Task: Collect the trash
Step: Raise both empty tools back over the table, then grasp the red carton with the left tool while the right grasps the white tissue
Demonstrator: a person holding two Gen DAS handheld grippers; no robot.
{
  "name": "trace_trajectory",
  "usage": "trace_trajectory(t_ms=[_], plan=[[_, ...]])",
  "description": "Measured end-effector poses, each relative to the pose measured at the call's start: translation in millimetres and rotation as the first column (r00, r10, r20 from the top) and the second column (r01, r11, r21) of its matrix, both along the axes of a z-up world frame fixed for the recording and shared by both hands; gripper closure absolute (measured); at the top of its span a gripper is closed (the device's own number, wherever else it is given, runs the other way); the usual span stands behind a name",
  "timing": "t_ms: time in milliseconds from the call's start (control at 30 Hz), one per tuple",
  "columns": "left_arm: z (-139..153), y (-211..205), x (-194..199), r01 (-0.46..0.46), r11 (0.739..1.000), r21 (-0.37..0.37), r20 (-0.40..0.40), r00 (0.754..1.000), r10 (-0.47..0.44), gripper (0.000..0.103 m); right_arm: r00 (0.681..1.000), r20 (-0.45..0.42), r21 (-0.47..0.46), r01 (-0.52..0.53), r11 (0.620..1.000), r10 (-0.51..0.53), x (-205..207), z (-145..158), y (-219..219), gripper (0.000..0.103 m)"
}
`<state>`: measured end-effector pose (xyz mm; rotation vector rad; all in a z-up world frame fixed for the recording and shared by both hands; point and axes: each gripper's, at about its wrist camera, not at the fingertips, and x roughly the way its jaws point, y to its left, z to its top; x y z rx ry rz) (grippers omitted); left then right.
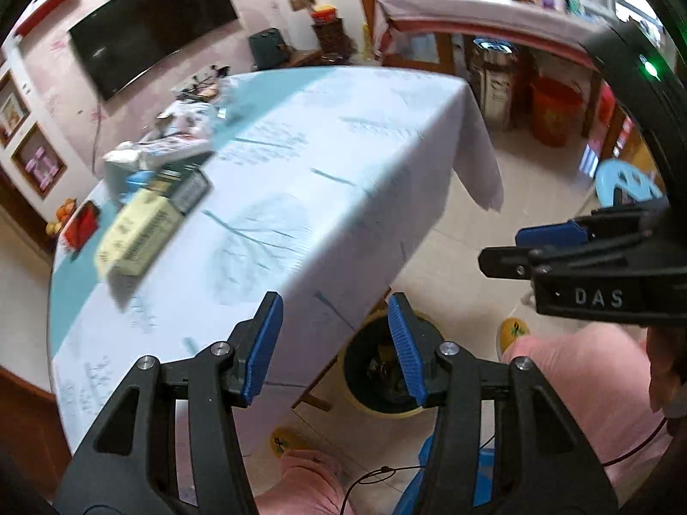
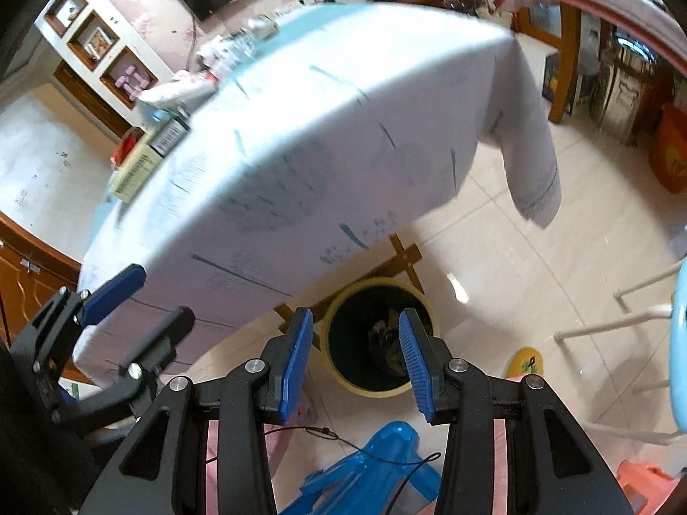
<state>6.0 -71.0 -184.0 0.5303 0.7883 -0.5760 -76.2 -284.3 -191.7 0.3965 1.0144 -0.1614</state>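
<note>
A yellow-rimmed bin [image 1: 378, 369] with a dark liner stands on the floor beside the table; it also shows in the right wrist view [image 2: 378, 339] with dark trash inside. My left gripper [image 1: 335, 343] is open and empty, held above the table's near edge and the bin. My right gripper [image 2: 354, 356] is open and empty, directly above the bin. The right gripper also shows in the left wrist view [image 1: 541, 244], and the left gripper in the right wrist view [image 2: 141, 300]. Boxes and wrappers [image 1: 146, 214] lie at the table's far left.
A table with a white-and-teal cloth [image 1: 300, 171] fills the middle. A blue plastic stool [image 2: 378, 472] is below the grippers. A light blue chair [image 2: 678, 343] stands right. An orange bucket [image 1: 554, 107] stands beyond the table. The floor is pale tile.
</note>
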Motion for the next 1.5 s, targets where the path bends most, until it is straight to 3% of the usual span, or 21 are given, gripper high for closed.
trace_trajectory(t_ms=[300,433,833,967,1100,1267,1500], plan=[[64.0,47.4,39.7,-0.123,0.991,-0.056,-0.071,0.99,0.119,0.055,0.99,0.098,-0.066,-0.097,0.993,0.104,35.6,79.1,30.3,0.06],[81.4,67.8,65.8,-0.174,0.983,-0.052,-0.059,0.984,0.17,0.055,0.979,0.127,-0.105,-0.148,0.983,0.161,66.1,107.8,46.6,0.059],[109.9,165.5,219.7,-0.375,0.927,-0.012,-0.135,0.919,0.37,0.055,0.935,0.167,-0.192,-0.281,0.94,0.314,209.9,173.9,96.8,0.059],[109.3,201.1,278.6,-0.39,0.92,0.037,-0.169,0.905,0.39,0.055,0.903,0.153,-0.252,-0.358,0.899,0.403,269.6,190.7,133.5,0.056],[102.7,230.2,332.7,-0.422,0.904,0.07,-0.204,0.881,0.427,0.055,0.862,0.143,-0.309,-0.428,0.849,0.487,322.9,197.4,175.1,0.042],[80.6,252.0,394.5,-0.413,0.902,0.127,-0.222,0.874,0.431,0.055,0.82,0.082,-0.363,-0.505,0.783,0.567,389.4,180.8,226.3,0.042],[38.9,272.2,463.9,-0.406,0.901,0.154,-0.29,0.853,0.434,0.055,0.822,-0.064,-0.401,-0.54,0.74,0.565,465.6,117.3,258.6,0.043]])
